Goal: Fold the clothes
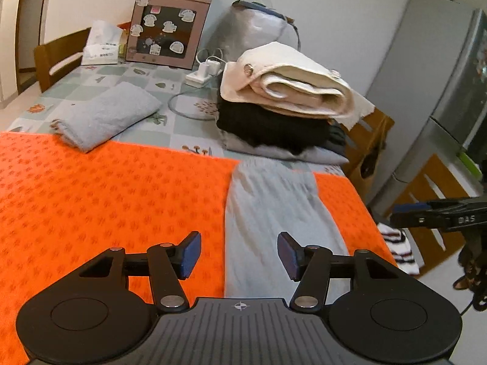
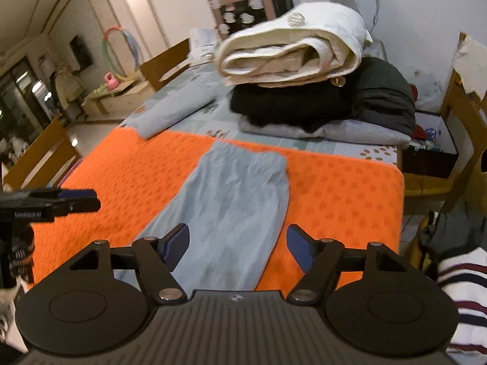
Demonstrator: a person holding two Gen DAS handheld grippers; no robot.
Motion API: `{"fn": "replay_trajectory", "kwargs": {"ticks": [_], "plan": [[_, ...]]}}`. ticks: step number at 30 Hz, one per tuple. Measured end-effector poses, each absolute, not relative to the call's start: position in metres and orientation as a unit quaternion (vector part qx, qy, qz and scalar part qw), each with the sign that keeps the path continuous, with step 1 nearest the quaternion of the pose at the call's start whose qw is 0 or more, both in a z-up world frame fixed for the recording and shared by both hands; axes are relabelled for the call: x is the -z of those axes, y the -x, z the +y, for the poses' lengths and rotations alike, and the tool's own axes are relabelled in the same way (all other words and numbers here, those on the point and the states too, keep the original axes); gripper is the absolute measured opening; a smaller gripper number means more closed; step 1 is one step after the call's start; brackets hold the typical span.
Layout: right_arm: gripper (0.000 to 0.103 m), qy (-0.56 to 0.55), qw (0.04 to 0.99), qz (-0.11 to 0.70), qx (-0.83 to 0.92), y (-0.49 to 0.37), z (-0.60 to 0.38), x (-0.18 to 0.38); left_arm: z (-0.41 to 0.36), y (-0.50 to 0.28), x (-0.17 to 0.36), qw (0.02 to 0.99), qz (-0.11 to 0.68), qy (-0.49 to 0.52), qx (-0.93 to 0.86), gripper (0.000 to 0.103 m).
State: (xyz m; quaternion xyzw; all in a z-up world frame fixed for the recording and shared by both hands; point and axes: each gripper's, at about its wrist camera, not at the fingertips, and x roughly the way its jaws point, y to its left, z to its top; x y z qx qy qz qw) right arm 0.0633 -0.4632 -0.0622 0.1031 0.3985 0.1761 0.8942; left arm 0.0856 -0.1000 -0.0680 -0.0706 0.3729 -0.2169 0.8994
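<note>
A long light grey garment (image 1: 268,206) (image 2: 231,200) lies flat in a narrow strip on the orange mat (image 1: 106,197) (image 2: 341,188), its waistband end toward the far edge. My left gripper (image 1: 239,252) is open above the mat's near part, with the garment's left edge showing between its blue pads and nothing gripped. My right gripper (image 2: 237,248) is open over the garment's near end, also empty. The right gripper's tip shows at the right edge of the left wrist view (image 1: 438,217), and the left gripper's tip at the left of the right wrist view (image 2: 61,202).
A stack of folded clothes, cream on black on grey (image 1: 289,103) (image 2: 304,85), sits beyond the mat. A folded grey piece (image 1: 106,115) (image 2: 176,109) lies at the far left. A pink appliance (image 1: 170,21), charger (image 1: 204,71), wooden chairs (image 1: 426,200) and a striped cloth (image 2: 462,292) surround the table.
</note>
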Motion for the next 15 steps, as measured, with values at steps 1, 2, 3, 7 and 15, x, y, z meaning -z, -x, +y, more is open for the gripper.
{"fn": "replay_trajectory", "kwargs": {"ticks": [1, 2, 3, 7, 15], "plan": [[0.074, -0.11, 0.893, 0.4, -0.174, -0.076, -0.463, 0.068, -0.104, -0.1, 0.074, 0.898, 0.374, 0.073, 0.221, 0.06], [0.073, -0.116, 0.892, 0.403, -0.171, -0.089, -0.462, 0.076, -0.109, -0.113, 0.08, 0.896, 0.375, 0.074, 0.225, 0.06], [0.07, -0.12, 0.891, 0.405, -0.168, -0.101, -0.461, 0.082, -0.114, -0.126, 0.087, 0.894, 0.377, 0.076, 0.23, 0.061], [0.065, -0.121, 0.889, 0.418, -0.142, -0.145, -0.455, 0.106, -0.135, -0.174, 0.111, 0.884, 0.385, 0.079, 0.254, 0.06], [0.012, -0.152, 0.871, 0.444, -0.145, -0.194, -0.455, 0.137, -0.155, -0.228, 0.14, 0.858, 0.415, 0.099, 0.284, 0.05]]}}
